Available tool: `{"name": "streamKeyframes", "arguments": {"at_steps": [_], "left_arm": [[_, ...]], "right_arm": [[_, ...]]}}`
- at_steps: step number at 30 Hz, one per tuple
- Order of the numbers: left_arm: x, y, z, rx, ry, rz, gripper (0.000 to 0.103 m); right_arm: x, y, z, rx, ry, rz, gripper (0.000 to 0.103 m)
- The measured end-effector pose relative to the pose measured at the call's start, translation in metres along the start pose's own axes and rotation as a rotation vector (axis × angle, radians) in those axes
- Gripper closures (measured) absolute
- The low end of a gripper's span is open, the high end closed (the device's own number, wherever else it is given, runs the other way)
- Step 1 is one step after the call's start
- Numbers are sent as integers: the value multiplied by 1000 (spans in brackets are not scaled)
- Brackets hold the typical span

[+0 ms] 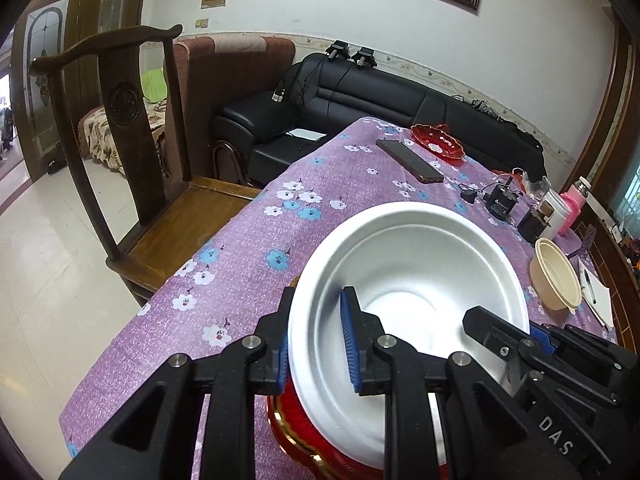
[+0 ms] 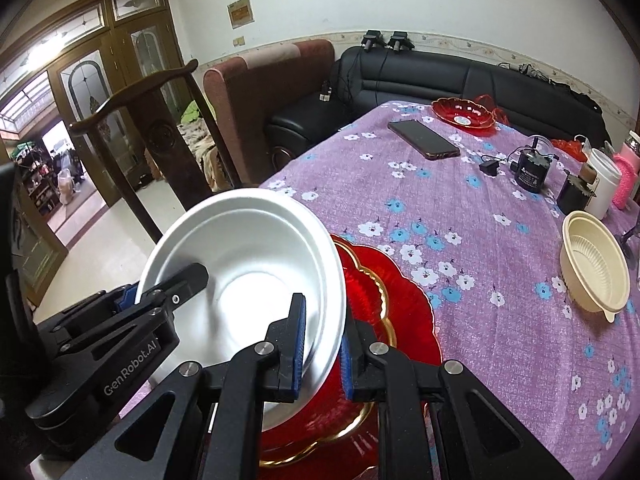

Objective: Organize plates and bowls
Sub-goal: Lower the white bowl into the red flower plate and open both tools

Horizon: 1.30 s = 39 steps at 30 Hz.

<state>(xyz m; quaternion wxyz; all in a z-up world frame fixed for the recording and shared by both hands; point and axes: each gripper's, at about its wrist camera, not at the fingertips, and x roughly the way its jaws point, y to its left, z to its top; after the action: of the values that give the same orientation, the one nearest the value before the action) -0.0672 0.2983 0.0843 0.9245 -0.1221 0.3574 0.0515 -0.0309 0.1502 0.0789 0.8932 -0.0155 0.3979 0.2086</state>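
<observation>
Hiding red plate, white bowl, both claws gripping

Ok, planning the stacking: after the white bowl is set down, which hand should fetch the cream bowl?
Probably the right. The cream bowl sits right of the red plate, on the right gripper's side; the left gripper, on the white bowl's left rim, would have to cross over.

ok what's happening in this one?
Both handheld grippers grip the white bowl by opposite rims: the left gripper on one side, the right gripper on the other. The bowl is tilted over the red gold-trimmed plate on the purple tablecloth. A cream bowl sits off to the side.
</observation>
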Motion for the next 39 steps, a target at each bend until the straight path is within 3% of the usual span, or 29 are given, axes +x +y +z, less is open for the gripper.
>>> {"name": "streamKeyframes", "arguments": {"at_steps": [3,8,14,16,27,39], "left_arm": [[1,-1,0,-1,-5,-8,80],[-1,-6,-1,2,-4,-44,54],[-8,-3,1,-36,-30,-60,37],[-11,-3,2,-48,-40,-59,35],[-43,-18,0,-2,-128,10,26],[-71,-56,-8,124,-183,40,21]], "right_arm": [[5,-3,0,5,10,-4,86],[5,-3,-1,11,0,-4,86],[-9,-7,-1,36,-60,1,82],[-16,-8,-1,35,-90,-13,72],[-47,-21,-14,69,-164,-19,46],[-74,-54,-35,142,-196,-40,34]]}}
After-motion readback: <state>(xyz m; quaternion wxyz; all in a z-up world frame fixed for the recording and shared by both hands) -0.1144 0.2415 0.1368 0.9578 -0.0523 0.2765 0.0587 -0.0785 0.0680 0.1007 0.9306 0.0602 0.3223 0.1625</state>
